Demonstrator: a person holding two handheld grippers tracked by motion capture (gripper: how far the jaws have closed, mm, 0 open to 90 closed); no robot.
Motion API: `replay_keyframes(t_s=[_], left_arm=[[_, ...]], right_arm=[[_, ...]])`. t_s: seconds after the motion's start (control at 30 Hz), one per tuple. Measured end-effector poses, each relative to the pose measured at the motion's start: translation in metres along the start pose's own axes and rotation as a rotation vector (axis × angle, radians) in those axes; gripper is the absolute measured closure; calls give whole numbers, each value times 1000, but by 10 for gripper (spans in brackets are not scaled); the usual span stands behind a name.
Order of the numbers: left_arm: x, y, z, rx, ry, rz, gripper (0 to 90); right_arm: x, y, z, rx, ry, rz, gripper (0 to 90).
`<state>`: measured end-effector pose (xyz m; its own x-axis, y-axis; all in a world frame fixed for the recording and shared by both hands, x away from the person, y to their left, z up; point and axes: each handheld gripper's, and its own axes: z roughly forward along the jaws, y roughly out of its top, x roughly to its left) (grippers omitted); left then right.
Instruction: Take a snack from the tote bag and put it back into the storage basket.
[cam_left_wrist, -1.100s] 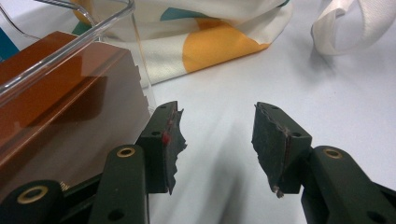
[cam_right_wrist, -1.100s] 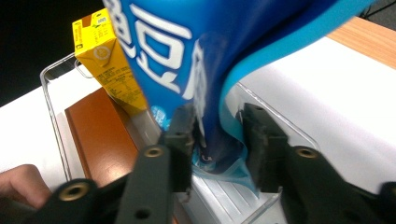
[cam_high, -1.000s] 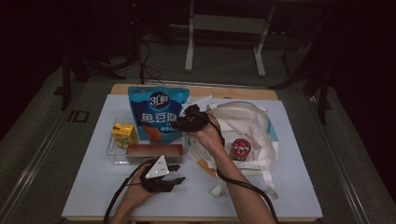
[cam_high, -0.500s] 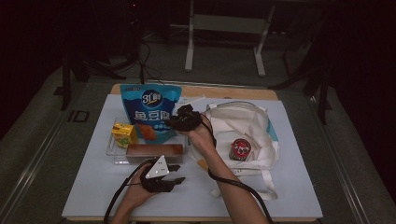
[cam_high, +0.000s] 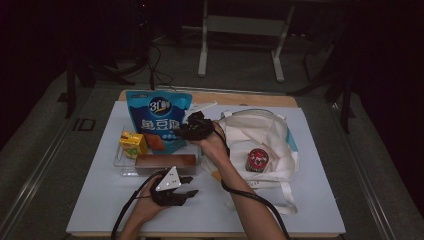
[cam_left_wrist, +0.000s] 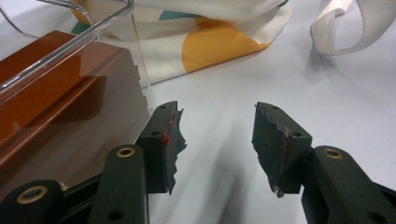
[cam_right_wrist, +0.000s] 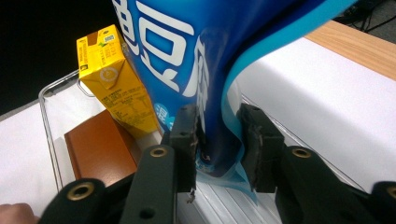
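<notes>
- The blue snack pouch (cam_right_wrist: 205, 60) stands upright in the clear tray (cam_high: 121, 161), and the right gripper (cam_right_wrist: 217, 140) has its lower corner between its fingers (cam_right_wrist: 184, 140); they have just been opening, and in the right gripper view a gap shows on the right side, so the hold looks loose rather than clamped.
- The pouch's long axis runs up from the fingers, leaning a little toward the tote bag (cam_high: 262, 135).
- The right hand (cam_high: 212, 145) is the nearer one; the left gripper (cam_left_wrist: 217, 140) rests low on the table (cam_high: 320, 210) beside the tray's near end, fingers apart with nothing between them.
- Materials: the pouch is glossy, soft film (it bends at the seam); the yellow drink carton (cam_right_wrist: 114, 79) is stiff card; the brown box (cam_right_wrist: 100, 144) is flat and matte; the bag is limp cloth.
</notes>
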<state>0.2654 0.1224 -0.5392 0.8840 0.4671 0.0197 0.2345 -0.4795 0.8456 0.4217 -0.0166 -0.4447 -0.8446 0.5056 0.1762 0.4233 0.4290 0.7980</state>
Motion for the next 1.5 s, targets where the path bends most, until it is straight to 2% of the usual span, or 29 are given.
replay_keyframes(t_s=[0.47,0.8,1.27,1.5], left_arm=[[0,0,0,1,-2,-1,511],[0,0,0,1,-2,-1,510],[0,0,1,3,0,-1,510],[0,0,1,3,0,-3,510]], right_arm=[[0,4,-15,18,-19,-31,632],[1,9,-38,28,-39,-85,628],[6,12,-71,66,-52,-192,626],[2,8,-85,94,-46,-213,622]])
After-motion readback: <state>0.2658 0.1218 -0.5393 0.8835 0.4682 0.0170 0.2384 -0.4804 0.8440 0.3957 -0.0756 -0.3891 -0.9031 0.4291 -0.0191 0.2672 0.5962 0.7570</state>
